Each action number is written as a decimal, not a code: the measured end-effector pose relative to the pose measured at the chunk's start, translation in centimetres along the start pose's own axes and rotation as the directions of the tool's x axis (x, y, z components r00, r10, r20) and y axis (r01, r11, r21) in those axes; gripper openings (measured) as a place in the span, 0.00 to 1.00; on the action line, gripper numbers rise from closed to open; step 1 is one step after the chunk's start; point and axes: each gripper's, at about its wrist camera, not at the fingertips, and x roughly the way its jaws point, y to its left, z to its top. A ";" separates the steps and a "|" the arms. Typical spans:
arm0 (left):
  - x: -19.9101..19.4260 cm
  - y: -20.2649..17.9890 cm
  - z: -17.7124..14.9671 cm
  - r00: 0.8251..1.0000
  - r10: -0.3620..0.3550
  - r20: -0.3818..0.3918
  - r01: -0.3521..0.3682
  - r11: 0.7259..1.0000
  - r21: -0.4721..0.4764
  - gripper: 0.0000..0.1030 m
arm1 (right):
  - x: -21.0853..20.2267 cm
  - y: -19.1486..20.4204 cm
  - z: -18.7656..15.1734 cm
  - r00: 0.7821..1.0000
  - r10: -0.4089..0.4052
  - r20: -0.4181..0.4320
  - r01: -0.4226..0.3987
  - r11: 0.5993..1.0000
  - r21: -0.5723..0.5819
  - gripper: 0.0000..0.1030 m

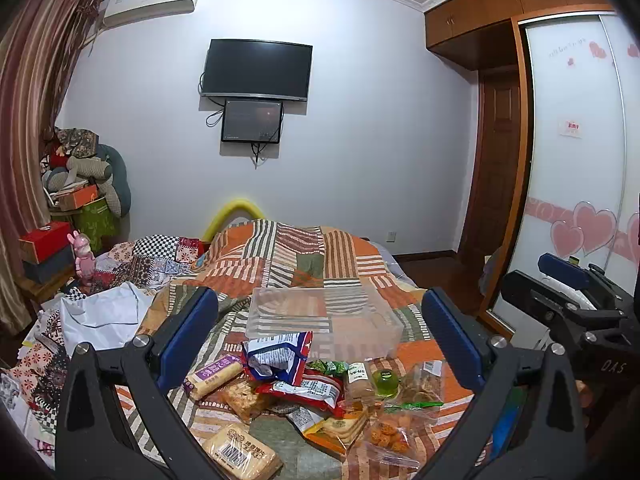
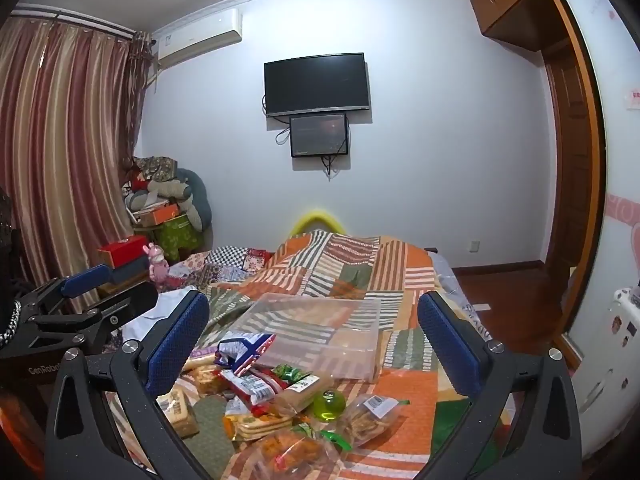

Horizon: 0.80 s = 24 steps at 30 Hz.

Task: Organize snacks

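Note:
A pile of wrapped snacks (image 1: 312,392) lies on a patchwork bed cover, also in the right wrist view (image 2: 272,396). It includes a blue-and-red bag (image 1: 280,356), a green jelly cup (image 1: 386,380) (image 2: 330,402), and cracker packs (image 1: 240,456). Behind the pile stands a clear plastic bin (image 1: 320,320) (image 2: 320,336), empty. My left gripper (image 1: 320,340) is open and empty, held above the pile. My right gripper (image 2: 314,340) is open and empty, also above the pile. Each gripper shows at the other view's edge (image 1: 568,300) (image 2: 88,300).
The bed cover (image 1: 312,256) is rumpled, with white cloth (image 1: 104,316) at the left. Boxes and a pink toy (image 1: 84,256) stand left of the bed. A wardrobe (image 1: 568,160) and wood floor are on the right. A TV (image 1: 256,70) hangs on the far wall.

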 end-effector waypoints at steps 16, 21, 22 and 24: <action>0.1 0.0 0.0 1.000 0.001 0.006 -0.001 1.000 0.002 1.00 | -0.1 0.1 -0.1 1.000 -0.002 0.003 0.002 1.000 -0.006 1.00; 0.0 -0.1 0.0 1.000 0.001 0.009 -0.001 1.000 0.001 1.00 | -0.2 0.2 -0.1 1.000 0.002 0.005 -0.002 1.000 -0.007 1.00; -0.1 0.0 0.1 1.000 0.000 0.009 0.000 1.000 0.001 1.00 | -0.2 0.2 -0.1 1.000 0.001 0.004 -0.001 1.000 -0.007 1.00; -0.1 0.0 0.1 1.000 0.001 0.008 -0.001 1.000 0.002 1.00 | -0.2 0.2 -0.1 1.000 0.005 0.000 -0.005 1.000 -0.008 1.00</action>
